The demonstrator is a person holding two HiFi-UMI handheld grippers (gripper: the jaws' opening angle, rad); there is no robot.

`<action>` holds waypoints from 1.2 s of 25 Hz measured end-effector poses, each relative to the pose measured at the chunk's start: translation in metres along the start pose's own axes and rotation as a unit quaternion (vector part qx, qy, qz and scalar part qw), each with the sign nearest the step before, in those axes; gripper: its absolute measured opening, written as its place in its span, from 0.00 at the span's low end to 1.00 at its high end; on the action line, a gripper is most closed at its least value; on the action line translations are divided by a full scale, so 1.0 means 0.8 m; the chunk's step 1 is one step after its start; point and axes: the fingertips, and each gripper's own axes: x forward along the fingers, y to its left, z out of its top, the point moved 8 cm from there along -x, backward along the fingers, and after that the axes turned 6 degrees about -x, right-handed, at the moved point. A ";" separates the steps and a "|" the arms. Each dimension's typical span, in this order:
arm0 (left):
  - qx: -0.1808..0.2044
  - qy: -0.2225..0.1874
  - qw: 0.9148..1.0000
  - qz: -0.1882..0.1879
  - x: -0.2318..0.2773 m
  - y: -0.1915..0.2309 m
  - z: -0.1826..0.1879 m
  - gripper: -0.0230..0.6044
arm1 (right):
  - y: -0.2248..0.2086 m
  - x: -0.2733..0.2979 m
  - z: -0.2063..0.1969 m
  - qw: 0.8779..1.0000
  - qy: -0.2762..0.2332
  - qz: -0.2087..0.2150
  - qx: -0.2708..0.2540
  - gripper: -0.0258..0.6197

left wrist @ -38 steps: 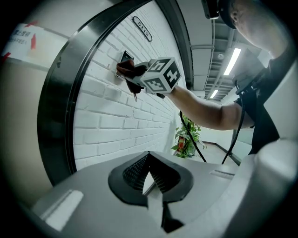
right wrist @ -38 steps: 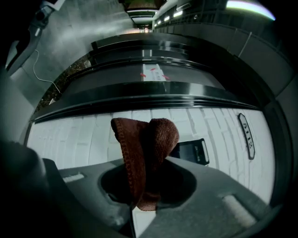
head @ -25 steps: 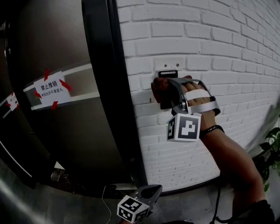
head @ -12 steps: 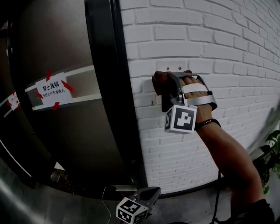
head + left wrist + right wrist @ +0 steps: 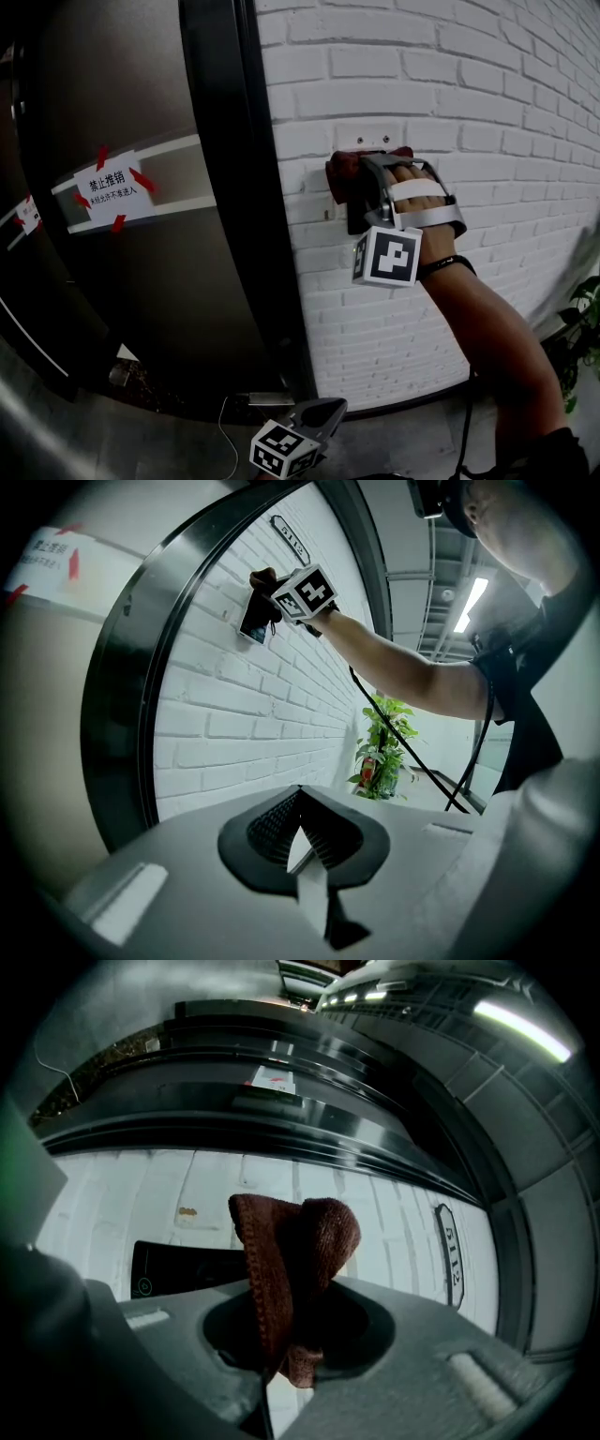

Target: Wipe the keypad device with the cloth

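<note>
A black keypad device (image 5: 353,223) hangs on the white brick wall (image 5: 469,112). My right gripper (image 5: 359,185) is shut on a reddish-brown cloth (image 5: 343,168), which it presses over the device's top part. In the right gripper view the cloth (image 5: 298,1255) bunches up out of the jaws, and the keypad device (image 5: 178,1267) shows to its left. My left gripper (image 5: 323,412) hangs low near the floor, jaws shut with nothing between them. The left gripper view looks up at the keypad device (image 5: 253,622), the cloth (image 5: 262,577) and the left gripper (image 5: 300,834) itself.
A dark metal door with a black frame (image 5: 230,187) stands just left of the keypad, with a paper notice (image 5: 106,184) taped on it in red. A white cover plate (image 5: 371,133) sits above the device. There is a potted plant (image 5: 583,319) at the right and a thin cable (image 5: 223,429) on the floor.
My right gripper has slid the cloth up, so it now covers the keypad's top edge that showed a second ago. The left gripper has stayed in place.
</note>
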 end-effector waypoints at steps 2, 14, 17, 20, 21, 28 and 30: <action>-0.002 0.002 1.000 -0.003 0.001 -0.001 0.000 0.06 | 0.004 -0.002 0.000 1.000 -0.001 0.002 0.001 0.12; -0.008 0.006 1.000 -0.009 0.005 -0.005 -0.001 0.06 | 0.035 -0.014 -0.002 1.000 -0.001 0.016 -0.002 0.12; -0.008 0.007 1.000 -0.009 0.006 -0.006 -0.002 0.06 | 0.043 -0.019 -0.001 1.000 -0.003 0.020 0.000 0.12; -0.008 0.006 1.000 -0.008 0.005 -0.005 -0.002 0.06 | 0.052 -0.023 -0.001 1.000 -0.004 0.023 0.000 0.12; -0.009 0.006 1.000 -0.008 0.005 -0.005 -0.002 0.06 | 0.055 -0.024 -0.001 1.000 -0.005 0.025 0.001 0.12; -0.010 0.009 1.000 -0.010 0.006 -0.005 -0.004 0.06 | 0.075 -0.033 0.002 0.999 -0.006 0.047 0.015 0.12; -0.010 0.010 1.000 -0.010 0.006 -0.006 -0.004 0.06 | 0.078 -0.034 0.002 0.999 -0.007 0.046 0.014 0.12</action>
